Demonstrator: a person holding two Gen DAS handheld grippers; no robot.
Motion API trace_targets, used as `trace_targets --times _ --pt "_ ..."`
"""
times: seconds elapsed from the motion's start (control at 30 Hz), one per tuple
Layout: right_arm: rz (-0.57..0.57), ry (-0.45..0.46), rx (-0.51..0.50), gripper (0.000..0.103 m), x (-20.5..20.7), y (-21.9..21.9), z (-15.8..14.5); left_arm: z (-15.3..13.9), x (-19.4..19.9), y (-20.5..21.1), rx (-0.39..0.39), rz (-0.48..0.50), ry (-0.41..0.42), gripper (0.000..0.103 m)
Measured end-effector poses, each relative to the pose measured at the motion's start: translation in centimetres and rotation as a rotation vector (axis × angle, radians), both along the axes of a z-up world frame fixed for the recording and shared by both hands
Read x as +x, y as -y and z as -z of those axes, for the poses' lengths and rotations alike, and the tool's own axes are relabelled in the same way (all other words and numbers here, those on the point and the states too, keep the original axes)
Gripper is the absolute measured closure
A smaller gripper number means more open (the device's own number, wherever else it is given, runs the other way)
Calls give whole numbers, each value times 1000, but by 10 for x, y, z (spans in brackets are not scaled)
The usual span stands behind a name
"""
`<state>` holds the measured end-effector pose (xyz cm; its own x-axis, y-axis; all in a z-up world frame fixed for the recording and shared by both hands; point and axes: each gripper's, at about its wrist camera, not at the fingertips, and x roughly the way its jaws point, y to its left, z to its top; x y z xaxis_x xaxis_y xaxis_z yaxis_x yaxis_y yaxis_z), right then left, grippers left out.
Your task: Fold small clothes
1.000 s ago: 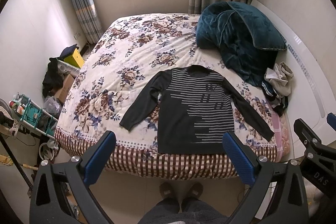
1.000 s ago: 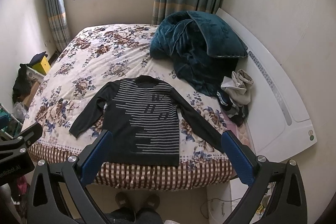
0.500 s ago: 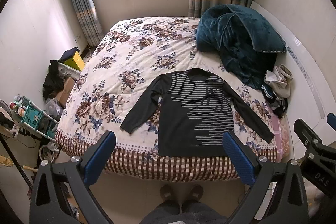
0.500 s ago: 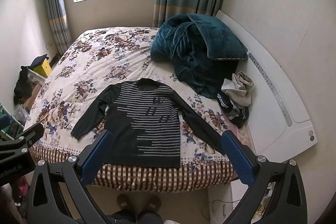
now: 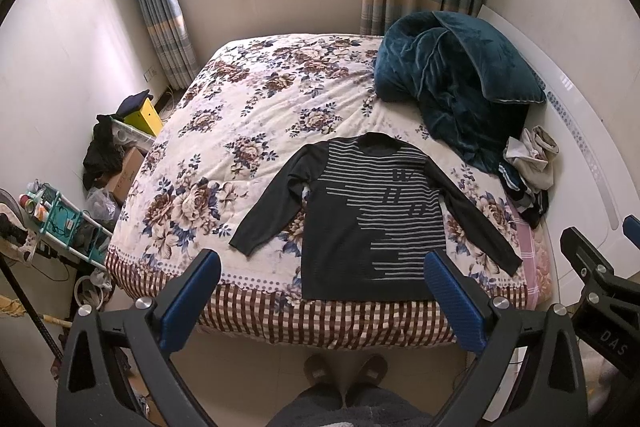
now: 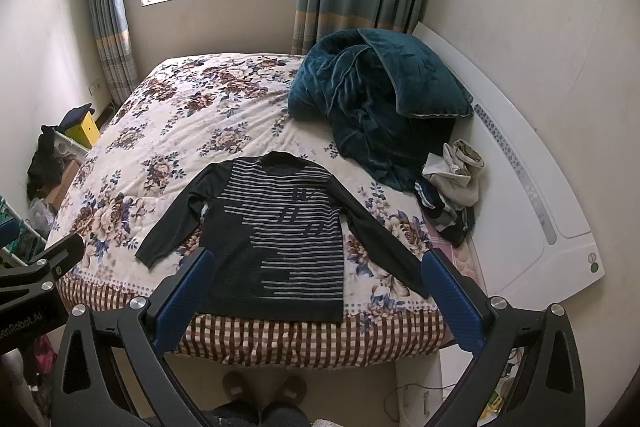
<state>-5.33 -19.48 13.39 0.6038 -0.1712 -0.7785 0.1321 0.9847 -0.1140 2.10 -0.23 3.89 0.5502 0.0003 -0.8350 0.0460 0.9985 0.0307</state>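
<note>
We hold the left gripper and the right gripper above the bed, both with jaws wide and empty. The sweater lies flat, sleeves spread.

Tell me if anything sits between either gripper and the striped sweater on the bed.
Nothing visible does. The striped sweater lies flat near the bed's front edge, with open air between it and the left gripper and right gripper. The teal blanket and clothes pile lie off to the side.

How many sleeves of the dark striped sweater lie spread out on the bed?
2: left sleeve toward the floral side, right sleeve toward the teal blanket.
</note>
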Motion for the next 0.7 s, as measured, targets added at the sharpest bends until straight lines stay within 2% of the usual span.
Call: trace_targets --times 0.7 --pt "-4 0 -1 0 -1 -2 1 1 -1 0 -7 1 -3 0"
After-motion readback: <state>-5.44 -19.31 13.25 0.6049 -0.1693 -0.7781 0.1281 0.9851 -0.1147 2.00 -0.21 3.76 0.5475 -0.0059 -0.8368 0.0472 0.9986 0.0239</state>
